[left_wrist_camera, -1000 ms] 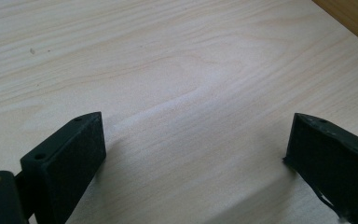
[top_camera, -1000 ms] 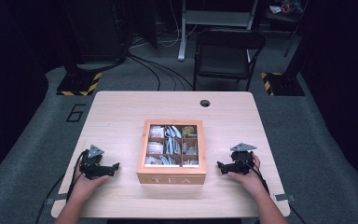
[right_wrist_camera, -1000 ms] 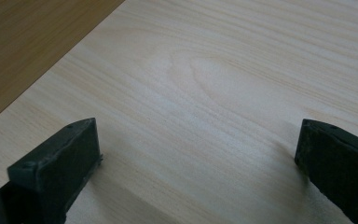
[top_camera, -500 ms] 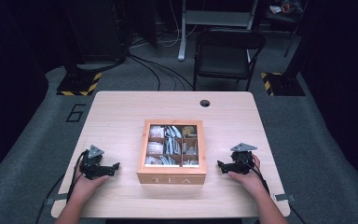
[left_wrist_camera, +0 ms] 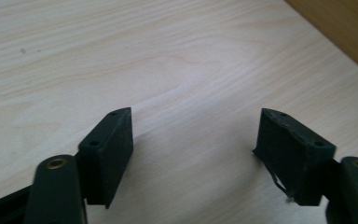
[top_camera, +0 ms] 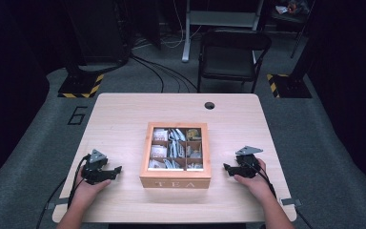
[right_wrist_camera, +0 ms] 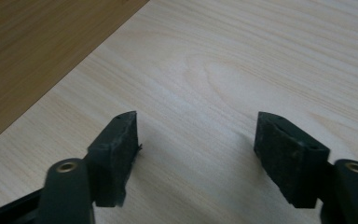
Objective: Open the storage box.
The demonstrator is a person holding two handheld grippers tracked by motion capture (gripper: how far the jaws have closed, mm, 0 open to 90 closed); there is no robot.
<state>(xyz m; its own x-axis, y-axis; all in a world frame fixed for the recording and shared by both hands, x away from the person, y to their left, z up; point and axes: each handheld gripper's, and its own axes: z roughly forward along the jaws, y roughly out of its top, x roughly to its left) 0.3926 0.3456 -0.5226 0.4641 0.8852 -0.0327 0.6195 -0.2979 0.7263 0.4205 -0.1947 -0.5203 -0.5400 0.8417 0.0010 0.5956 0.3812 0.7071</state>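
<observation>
A wooden tea box [top_camera: 175, 155], lid off and its compartments filled with tea bags [top_camera: 172, 149], sits at the middle of the pale bench [top_camera: 124, 114], its "TEA" face toward the person. The left claw [top_camera: 117, 170] rests on the bench well to the box's left, the right claw [top_camera: 227, 167] near its right side, both pointing inward. Each claw's jaws have just been closing slightly but stand wide apart, with only bare bench between them.
</observation>
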